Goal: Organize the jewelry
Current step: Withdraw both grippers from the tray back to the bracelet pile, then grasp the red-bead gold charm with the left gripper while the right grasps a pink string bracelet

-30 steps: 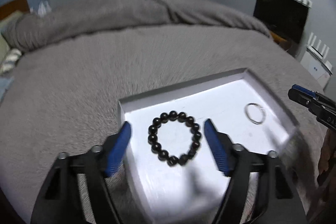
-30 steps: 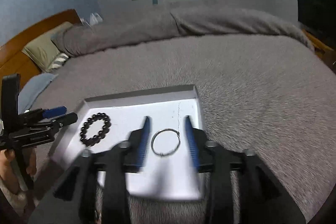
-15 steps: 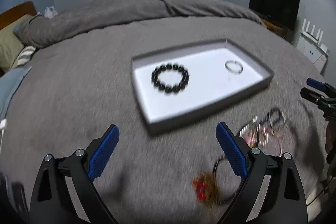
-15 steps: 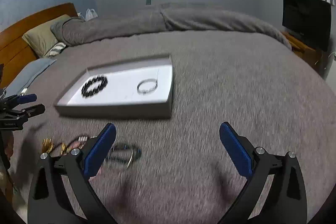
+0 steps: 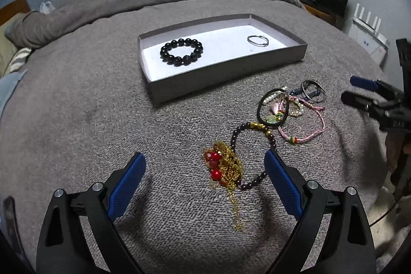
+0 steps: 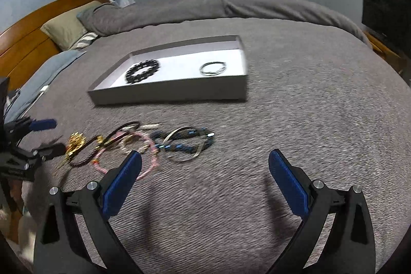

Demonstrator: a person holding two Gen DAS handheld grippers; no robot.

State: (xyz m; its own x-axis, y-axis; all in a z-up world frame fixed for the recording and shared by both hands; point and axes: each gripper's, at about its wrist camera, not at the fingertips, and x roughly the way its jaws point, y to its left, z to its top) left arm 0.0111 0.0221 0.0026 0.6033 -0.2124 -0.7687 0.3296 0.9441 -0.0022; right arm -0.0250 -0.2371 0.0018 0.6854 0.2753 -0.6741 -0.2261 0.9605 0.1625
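The grey tray (image 5: 226, 73) sits flat on the grey blanket (image 5: 77, 120); it is white inside and holds two things: one black bead bracelet (image 5: 181, 52) and one thin silver ring (image 5: 257, 40), well apart; near the tray a tangled pile lies on the blanket, with a gold chain with red beads (image 5: 223, 166), a pink cord (image 5: 305, 130) and a blue bracelet (image 6: 185, 141); the left gripper (image 5: 205, 181) is wide open and holds nothing; the right gripper (image 6: 205, 179) is wide open and holds nothing.

In the right wrist view motion blur smears the jewelry pile (image 6: 143, 145) at centre left and the black bead bracelet (image 6: 142, 71) in the tray (image 6: 167, 95), while the left gripper (image 6: 43, 138) is cut off at the left edge.
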